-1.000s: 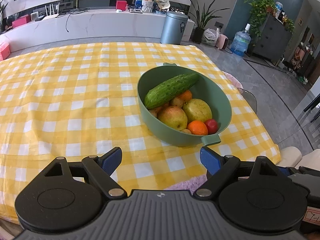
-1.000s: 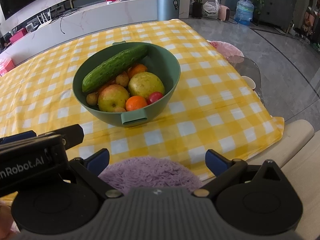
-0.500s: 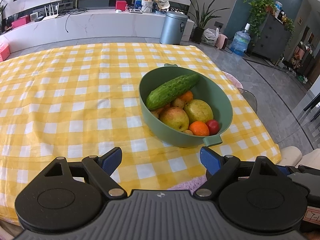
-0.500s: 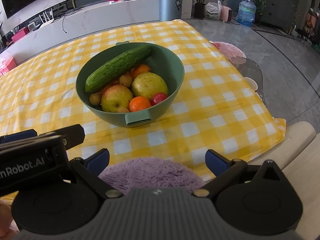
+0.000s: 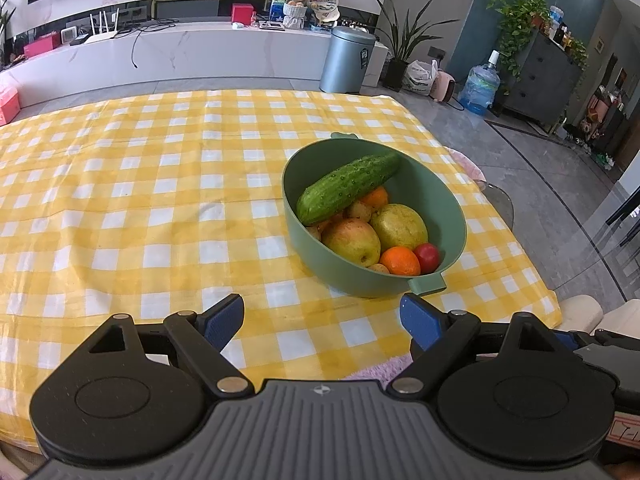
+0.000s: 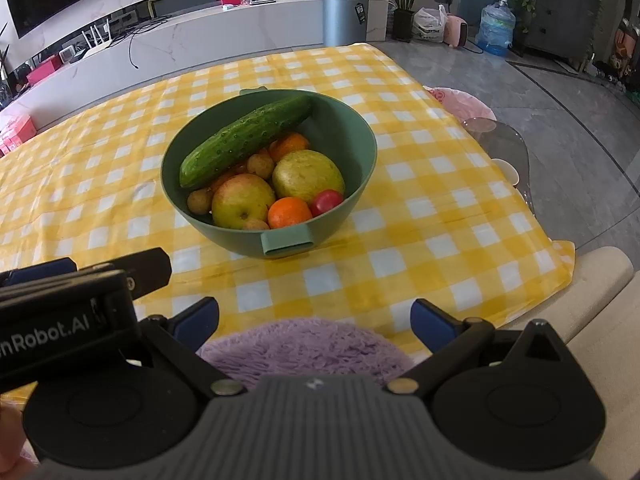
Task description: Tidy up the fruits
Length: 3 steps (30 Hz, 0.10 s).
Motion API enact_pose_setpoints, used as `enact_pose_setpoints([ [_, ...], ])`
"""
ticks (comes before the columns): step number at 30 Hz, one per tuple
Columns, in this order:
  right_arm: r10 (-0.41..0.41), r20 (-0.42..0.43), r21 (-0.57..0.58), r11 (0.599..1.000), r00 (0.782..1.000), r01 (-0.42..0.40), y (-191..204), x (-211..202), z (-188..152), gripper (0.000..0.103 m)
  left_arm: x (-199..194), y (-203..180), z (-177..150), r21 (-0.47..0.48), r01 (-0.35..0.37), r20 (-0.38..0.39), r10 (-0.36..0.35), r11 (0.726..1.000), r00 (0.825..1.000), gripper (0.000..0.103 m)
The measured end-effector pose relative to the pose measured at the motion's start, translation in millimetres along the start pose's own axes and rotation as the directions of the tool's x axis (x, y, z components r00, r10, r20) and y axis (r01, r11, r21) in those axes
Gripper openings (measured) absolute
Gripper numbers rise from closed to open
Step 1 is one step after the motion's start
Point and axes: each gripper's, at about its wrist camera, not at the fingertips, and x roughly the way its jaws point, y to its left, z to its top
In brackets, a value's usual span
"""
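A green bowl (image 5: 452, 216) (image 6: 360, 136) stands on the yellow checked tablecloth (image 5: 160, 200), right of the middle. In it lie a cucumber (image 5: 348, 186) (image 6: 244, 138) across the top, a yellow-red apple (image 5: 352, 240) (image 6: 242, 200), a greenish pear (image 5: 400, 226) (image 6: 308, 176), an orange (image 5: 400, 260) (image 6: 289, 212), a small red fruit (image 5: 427, 256) (image 6: 326, 202) and small brown fruits (image 6: 200, 202). My left gripper (image 5: 322, 318) is open and empty, near the table's front edge, short of the bowl. My right gripper (image 6: 314, 320) is open and empty too, over a purple fluffy cushion (image 6: 304, 348).
The left gripper's body (image 6: 72, 308) shows at the left of the right wrist view. A glass table corner (image 6: 504, 148) juts out past the cloth on the right. A grey bin (image 5: 348, 60), a water bottle (image 5: 478, 90) and a beige seat (image 6: 592, 280) stand around the table.
Both grippers have moved slightly forward toward the bowl, which sits a little lower and larger in both views. Fingers stay open; nothing in the bowl has shifted.
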Motion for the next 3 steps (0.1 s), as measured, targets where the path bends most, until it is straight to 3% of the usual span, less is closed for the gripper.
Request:
enact_pose_setpoints([
  [3,-0.001,0.0,-0.002,1.0,1.0,0.001,1.2,-0.4,-0.4,0.098,-0.5,0.6,0.2,0.0,0.0,-0.001,0.0,1.0,1.0,0.103],
])
